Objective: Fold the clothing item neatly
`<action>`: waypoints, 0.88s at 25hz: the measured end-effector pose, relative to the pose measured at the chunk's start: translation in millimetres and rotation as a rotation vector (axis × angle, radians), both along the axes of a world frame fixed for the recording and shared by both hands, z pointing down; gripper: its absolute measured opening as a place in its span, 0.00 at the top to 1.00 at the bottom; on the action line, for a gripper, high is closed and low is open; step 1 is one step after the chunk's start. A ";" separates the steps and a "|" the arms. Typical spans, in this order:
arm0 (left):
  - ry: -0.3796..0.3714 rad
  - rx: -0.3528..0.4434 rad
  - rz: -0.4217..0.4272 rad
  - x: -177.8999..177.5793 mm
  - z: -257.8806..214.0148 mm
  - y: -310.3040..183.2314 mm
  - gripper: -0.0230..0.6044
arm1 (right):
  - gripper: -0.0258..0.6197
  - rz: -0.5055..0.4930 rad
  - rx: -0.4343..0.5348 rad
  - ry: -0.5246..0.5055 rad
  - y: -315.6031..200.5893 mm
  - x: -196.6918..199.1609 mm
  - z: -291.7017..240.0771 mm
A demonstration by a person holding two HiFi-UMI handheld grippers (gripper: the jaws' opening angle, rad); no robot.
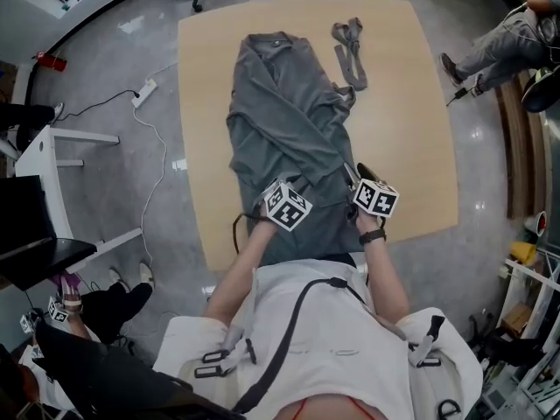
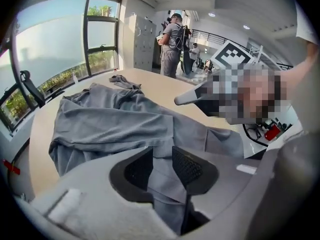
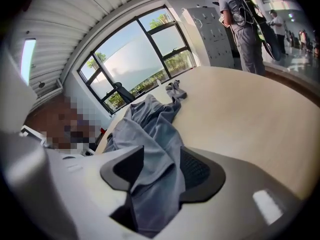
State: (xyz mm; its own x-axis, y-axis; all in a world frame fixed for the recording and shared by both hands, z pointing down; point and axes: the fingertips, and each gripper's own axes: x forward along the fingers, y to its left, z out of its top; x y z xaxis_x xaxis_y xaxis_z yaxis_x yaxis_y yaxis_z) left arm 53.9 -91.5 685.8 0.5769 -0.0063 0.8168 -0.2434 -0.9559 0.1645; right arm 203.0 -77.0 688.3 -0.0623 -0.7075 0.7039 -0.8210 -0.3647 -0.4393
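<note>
Left gripper [image 2: 161, 166], right gripper [image 3: 162, 171]: jaws apart, near hem lying slack between each, unpinched. Grey garment [image 1: 289, 121] lies lengthwise on table [image 1: 411, 103]; sides look folded in, hem-to-collar fold apparently left.

No legible text, labels or numbers anywhere.

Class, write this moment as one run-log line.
garment: partly folded on table | left tool: open, garment between | right tool: open, garment between
</note>
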 end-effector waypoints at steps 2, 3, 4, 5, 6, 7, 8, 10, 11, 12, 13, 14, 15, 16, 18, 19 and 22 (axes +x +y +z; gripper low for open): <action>0.009 0.005 -0.022 2.8 0.1 -13.3 0.76 | 0.64 -0.024 0.030 0.021 -18.0 13.7 -4.6; 0.015 0.007 -0.033 4.3 -0.9 -20.7 0.76 | 0.65 -0.038 0.041 0.038 -27.9 21.7 -6.9; 0.019 0.010 -0.045 5.5 -2.2 -28.9 0.76 | 0.66 -0.051 0.049 0.057 -38.1 30.6 -8.8; 0.022 0.013 -0.058 6.4 -3.6 -37.8 0.76 | 0.66 -0.061 0.055 0.075 -48.9 40.5 -10.1; 0.024 0.017 -0.071 7.0 -4.9 -46.8 0.76 | 0.66 -0.069 0.060 0.090 -60.4 51.2 -10.7; 0.026 0.019 -0.083 7.6 -6.0 -55.3 0.76 | 0.67 -0.076 0.064 0.104 -72.9 62.8 -10.7; 0.027 0.020 -0.094 8.4 -6.8 -63.1 0.76 | 0.67 -0.085 0.067 0.121 -86.9 75.5 -10.6; 0.030 0.021 -0.114 10.5 -7.4 -77.8 0.76 | 0.67 -0.115 0.071 0.164 -121.5 103.0 -10.8; 0.032 0.021 -0.126 11.8 -7.6 -85.3 0.76 | 0.66 -0.138 0.074 0.189 -142.8 116.5 -10.9; 0.035 0.022 -0.141 12.9 -7.8 -92.8 0.76 | 0.65 -0.166 0.077 0.216 -166.3 129.1 -10.6; 0.039 0.024 -0.161 13.2 -8.3 -100.1 0.76 | 0.64 -0.196 0.077 0.245 -191.0 140.8 -9.6; 0.043 0.025 -0.186 12.7 -8.8 -106.6 0.76 | 0.63 -0.224 0.073 0.275 -215.9 151.8 -8.0; 0.047 0.026 -0.211 11.8 -8.9 -111.9 0.76 | 0.62 -0.246 0.068 0.303 -240.6 161.9 -5.8; 0.050 0.024 -0.232 11.2 -8.3 -115.9 0.76 | 0.62 -0.262 0.062 0.326 -264.4 171.1 -3.1; 0.050 0.016 -0.258 12.1 -4.4 -121.7 0.76 | 0.62 -0.289 0.036 0.359 -305.9 186.1 5.7; 0.047 0.013 -0.262 13.6 -2.1 -124.5 0.76 | 0.61 -0.306 0.016 0.372 -322.9 191.8 12.9; 0.033 0.015 -0.256 16.0 2.9 -132.1 0.76 | 0.60 -0.354 -0.046 0.421 -360.1 202.2 40.1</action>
